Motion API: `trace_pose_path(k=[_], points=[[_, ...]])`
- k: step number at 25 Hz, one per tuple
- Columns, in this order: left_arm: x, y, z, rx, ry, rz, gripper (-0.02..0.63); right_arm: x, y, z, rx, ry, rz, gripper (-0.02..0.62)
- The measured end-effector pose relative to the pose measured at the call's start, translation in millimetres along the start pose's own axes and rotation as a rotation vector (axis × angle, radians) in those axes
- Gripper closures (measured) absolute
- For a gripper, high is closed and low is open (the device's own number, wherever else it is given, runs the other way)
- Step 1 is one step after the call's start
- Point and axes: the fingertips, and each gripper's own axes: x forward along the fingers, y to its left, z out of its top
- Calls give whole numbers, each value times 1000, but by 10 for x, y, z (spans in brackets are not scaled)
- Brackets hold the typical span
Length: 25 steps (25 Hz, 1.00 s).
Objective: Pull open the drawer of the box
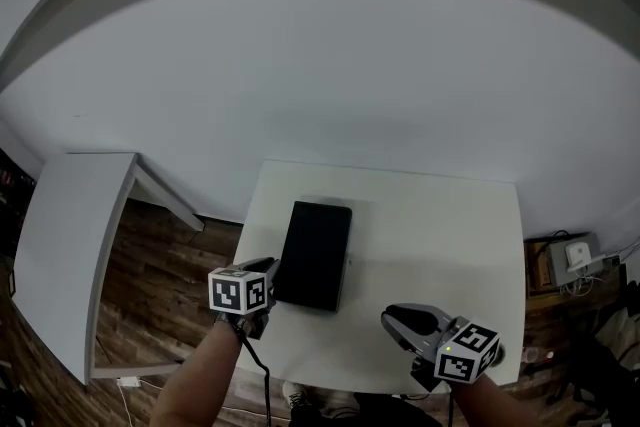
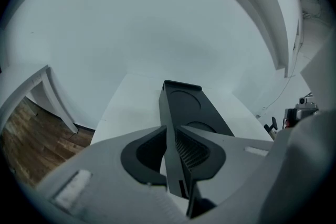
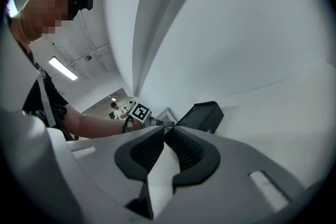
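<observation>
With my left gripper barely parted at a corner of the matte black rectangular box and right gripper ajar, empty, I'd brace the box and pull straight.

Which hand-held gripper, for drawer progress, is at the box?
Left hand-held gripper: jaws at the black box's edge; right hand-held gripper stands apart.

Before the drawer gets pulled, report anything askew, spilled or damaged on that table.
Nothing stands out. The black box lies flat and whole on the white table, with no spill around it. The left gripper is at its near left corner; the right gripper is apart from it, fingers empty.
</observation>
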Motion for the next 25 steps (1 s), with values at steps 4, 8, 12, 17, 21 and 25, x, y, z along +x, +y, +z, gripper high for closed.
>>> trace_pose_path(k=[4,8,12,17,21,25], points=[[1,8,4,-10,-6,-7,545,92,-158,6,-45,41,4,524],[11,-37,-15,-12,26,-24,551,332,-506,-22,-196,157,-46,512],[12,-74,-16,78,62,15,591,701,-886,-97,-345,326,-80,492],[36,-106,14,113,62,41,594,1076,-1096,-254,-516,508,-76,476],[29,-101,1,84,60,41,594,1257,-1139,-474,-631,644,-59,471],[31,-103,-4,74,62,41,594,1382,-1153,-534,-663,681,-51,471]])
